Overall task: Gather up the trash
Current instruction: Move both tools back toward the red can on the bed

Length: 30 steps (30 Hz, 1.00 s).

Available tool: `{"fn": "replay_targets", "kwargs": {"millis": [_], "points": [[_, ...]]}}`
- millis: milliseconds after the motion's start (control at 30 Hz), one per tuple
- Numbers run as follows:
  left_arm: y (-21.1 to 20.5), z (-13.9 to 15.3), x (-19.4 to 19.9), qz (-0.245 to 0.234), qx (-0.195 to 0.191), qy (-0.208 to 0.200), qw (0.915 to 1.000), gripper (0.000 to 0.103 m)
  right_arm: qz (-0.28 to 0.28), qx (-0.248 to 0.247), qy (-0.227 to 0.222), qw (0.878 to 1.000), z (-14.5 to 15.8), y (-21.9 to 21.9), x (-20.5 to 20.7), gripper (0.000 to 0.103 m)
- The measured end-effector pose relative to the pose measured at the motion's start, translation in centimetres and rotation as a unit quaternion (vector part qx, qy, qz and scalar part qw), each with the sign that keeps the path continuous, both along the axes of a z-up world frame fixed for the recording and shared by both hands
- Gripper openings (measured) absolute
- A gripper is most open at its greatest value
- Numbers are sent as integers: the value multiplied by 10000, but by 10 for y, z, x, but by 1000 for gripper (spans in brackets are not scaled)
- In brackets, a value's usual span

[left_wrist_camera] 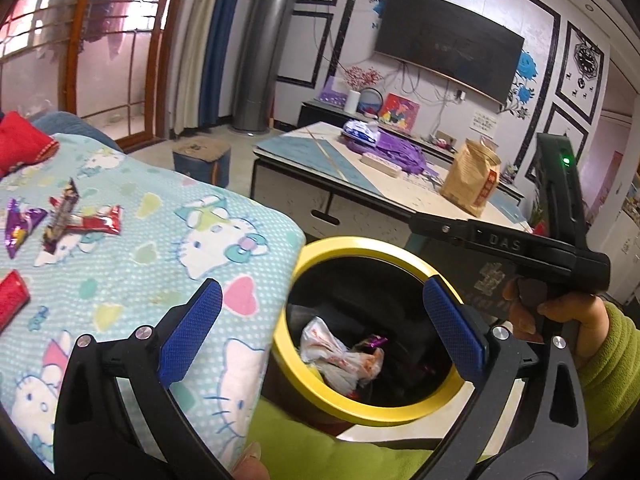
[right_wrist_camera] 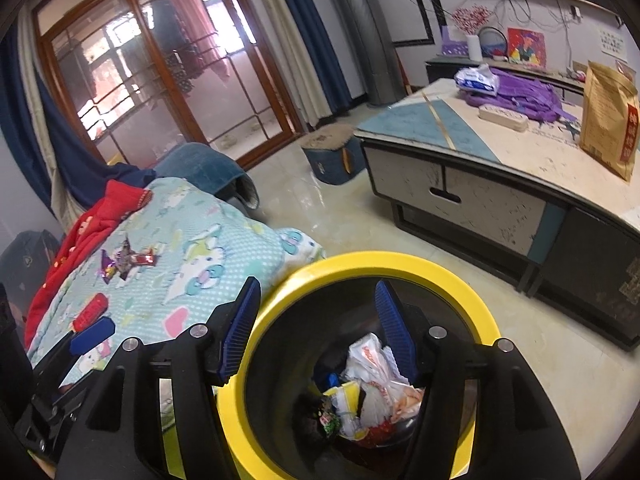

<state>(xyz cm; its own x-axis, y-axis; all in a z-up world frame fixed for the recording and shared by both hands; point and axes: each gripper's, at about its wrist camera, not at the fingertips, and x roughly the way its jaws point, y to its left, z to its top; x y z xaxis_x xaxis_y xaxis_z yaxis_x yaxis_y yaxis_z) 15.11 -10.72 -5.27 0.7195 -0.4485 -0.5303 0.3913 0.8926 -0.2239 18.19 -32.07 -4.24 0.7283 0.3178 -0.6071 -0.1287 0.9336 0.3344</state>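
A black bin with a yellow rim (left_wrist_camera: pixel 360 246) (right_wrist_camera: pixel 400 260) stands beside the bed. Inside it lie a crumpled white wrapper (left_wrist_camera: pixel 340 352) (right_wrist_camera: pixel 376 364) and other scraps. My left gripper (left_wrist_camera: pixel 322 300) is open wide over the blanket's edge and the bin, with nothing between its blue pads. My right gripper (right_wrist_camera: pixel 316 292) hangs open above the bin's mouth, also holding nothing. On the cartoon-cat blanket (left_wrist_camera: pixel 160 280) (right_wrist_camera: pixel 200 248) lie a red wrapper (left_wrist_camera: pixel 96 222), a purple wrapper (left_wrist_camera: pixel 20 228) and a dark one (left_wrist_camera: pixel 62 216); they show as a small cluster of wrappers (right_wrist_camera: pixel 128 260) in the right wrist view. Another red wrapper (left_wrist_camera: pixel 12 296) (right_wrist_camera: pixel 90 314) lies nearer.
A low coffee table (left_wrist_camera: pixel 320 152) (right_wrist_camera: pixel 520 160) stands beyond the bin, bearing a brown paper bag (left_wrist_camera: pixel 472 176) (right_wrist_camera: pixel 608 120) and a purple bag (right_wrist_camera: pixel 520 96). A small stool (left_wrist_camera: pixel 202 156) (right_wrist_camera: pixel 332 152) sits on the floor. A red garment (right_wrist_camera: pixel 100 220) lies on the bed.
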Motion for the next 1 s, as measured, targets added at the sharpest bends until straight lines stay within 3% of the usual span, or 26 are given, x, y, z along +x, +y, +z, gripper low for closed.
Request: {"fn": "replay_targets", "kwargs": {"millis": [367, 1000], "points": [[29, 11, -2, 551, -69, -126, 9984, 92, 403, -12, -141, 9991, 12, 31, -7, 58], [95, 28, -6, 1567, -206, -335, 9869, 92, 1295, -215, -372, 9906, 31, 99, -19, 64]]}}
